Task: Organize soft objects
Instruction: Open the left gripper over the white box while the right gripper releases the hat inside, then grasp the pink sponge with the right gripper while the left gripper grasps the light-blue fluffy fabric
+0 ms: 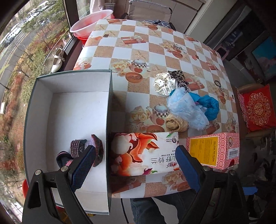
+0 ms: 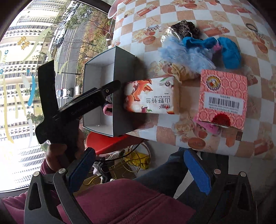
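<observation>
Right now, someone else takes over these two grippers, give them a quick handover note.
Left gripper: open, empty, over the grey box.
Right gripper: open, empty, off the table's near edge.
Done: dark knitted socks lie in the box.
Left: white dotted scrunchie, leopard scrunchie, fluffy light blue piece, blue piece and tan roll, piled behind the tissue pack.

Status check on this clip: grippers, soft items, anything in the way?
Left gripper and right gripper: jaws open, empty. Dark knit socks in grey box; scrunchies and blue fluffy pieces wait on table. Tissue pack sits between.
</observation>
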Demonstrator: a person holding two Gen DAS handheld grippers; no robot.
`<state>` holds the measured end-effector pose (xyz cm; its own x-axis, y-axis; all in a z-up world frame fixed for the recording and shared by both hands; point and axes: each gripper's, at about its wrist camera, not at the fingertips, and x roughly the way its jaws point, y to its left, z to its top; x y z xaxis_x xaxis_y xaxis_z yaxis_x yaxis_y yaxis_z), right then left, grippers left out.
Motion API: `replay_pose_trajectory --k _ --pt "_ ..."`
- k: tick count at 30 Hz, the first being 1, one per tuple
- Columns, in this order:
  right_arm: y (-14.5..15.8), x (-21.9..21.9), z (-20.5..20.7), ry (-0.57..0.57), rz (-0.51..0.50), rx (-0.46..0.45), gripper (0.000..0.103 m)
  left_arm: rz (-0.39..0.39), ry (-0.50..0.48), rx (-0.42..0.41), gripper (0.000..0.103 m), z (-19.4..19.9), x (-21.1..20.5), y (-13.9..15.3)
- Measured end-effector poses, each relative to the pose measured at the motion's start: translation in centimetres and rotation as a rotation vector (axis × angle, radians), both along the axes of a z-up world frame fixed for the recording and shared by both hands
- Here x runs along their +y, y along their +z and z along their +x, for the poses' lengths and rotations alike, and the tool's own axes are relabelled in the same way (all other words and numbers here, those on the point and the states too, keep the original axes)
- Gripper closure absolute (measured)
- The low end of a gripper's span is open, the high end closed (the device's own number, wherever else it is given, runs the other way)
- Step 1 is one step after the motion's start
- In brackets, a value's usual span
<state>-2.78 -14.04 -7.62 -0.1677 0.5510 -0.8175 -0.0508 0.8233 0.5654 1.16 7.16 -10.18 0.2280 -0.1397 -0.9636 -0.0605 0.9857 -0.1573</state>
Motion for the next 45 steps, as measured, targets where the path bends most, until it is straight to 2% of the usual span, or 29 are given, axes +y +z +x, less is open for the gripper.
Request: replay_pose_trajectory --k 4,10,11,13,15,18,26,29,33,35,37,40,41,42,43,44,45 --pt "-1.4 -2.8 -1.8 -0.086 -0.038 0.018 0.000 -0.002 -0.036 0.013 0.008 0.1 -2.2 -0.3" --pt "-4.0 -7.5 -4.6 -0.267 -0.197 -0.036 0.000 0.030 -0.034 0.041 0.008 -0.8 -5.0 -0.1" --pt "-4.4 -8.0 -5.1 -0.309 -0.204 -0.042 0.000 0.025 -0.042 0.044 0.008 -0.9 -5.4 0.0" --pt "-5.5 -8.7 -6.0 -0.379 -0.204 -0.050 0.000 0.063 -0.076 0.037 0.008 -0.8 -6.5 0.1" --pt "-6.6 -8.7 -6.6 -0.414 -0.226 -0.050 0.000 0.089 -0.096 0.040 0.008 -0.4 -7.4 -0.2" --pt "-7.9 -8.3 -6.7 -0.460 -0.227 -0.067 0.000 0.075 -0.114 0.064 0.008 1.2 -8.4 -1.2" --pt "-12.3 -6.7 -5.4 -0.682 -0.300 -0.180 0.000 0.027 -0.116 0.096 0.008 7.4 -9.2 -4.9" --pt "-13.3 -5.6 -5.5 -0.721 -0.314 -0.211 0.000 -0.002 -0.116 0.125 0.008 9.1 -9.2 -6.7" --pt "-14.3 -4.1 -5.3 -0.708 -0.379 -0.280 0.000 -0.009 -0.098 0.152 0.009 10.5 -9.2 -8.5" --pt "-14.8 -3.7 -5.1 -0.704 -0.412 -0.304 0.000 -0.033 -0.106 0.172 0.015 11.0 -9.4 -9.3" --pt "-15.0 -3.7 -4.9 -0.708 -0.440 -0.347 0.000 -0.038 -0.123 0.182 0.026 11.3 -9.8 -9.8" --pt "-15.3 -3.5 -4.4 -0.681 -0.464 -0.400 0.000 -0.034 -0.153 0.168 0.032 11.6 -10.6 -10.1" --pt "-15.4 -3.3 -4.2 -0.666 -0.472 -0.411 0.002 -0.044 -0.163 0.169 0.036 11.7 -10.8 -10.2" --pt "-15.6 -3.3 -4.0 -0.647 -0.472 -0.415 0.020 -0.055 -0.177 0.177 0.043 11.7 -11.0 -10.4" --pt "-15.6 -3.2 -3.9 -0.631 -0.465 -0.416 0.031 -0.064 -0.190 0.178 0.050 11.8 -11.2 -10.5" --pt "-15.6 -3.3 -3.7 -0.623 -0.464 -0.410 0.029 -0.078 -0.202 0.172 0.053 11.8 -11.3 -10.5" --pt "-15.5 -3.5 -3.7 -0.616 -0.463 -0.400 0.030 -0.093 -0.214 0.165 0.064 11.7 -11.3 -10.6"
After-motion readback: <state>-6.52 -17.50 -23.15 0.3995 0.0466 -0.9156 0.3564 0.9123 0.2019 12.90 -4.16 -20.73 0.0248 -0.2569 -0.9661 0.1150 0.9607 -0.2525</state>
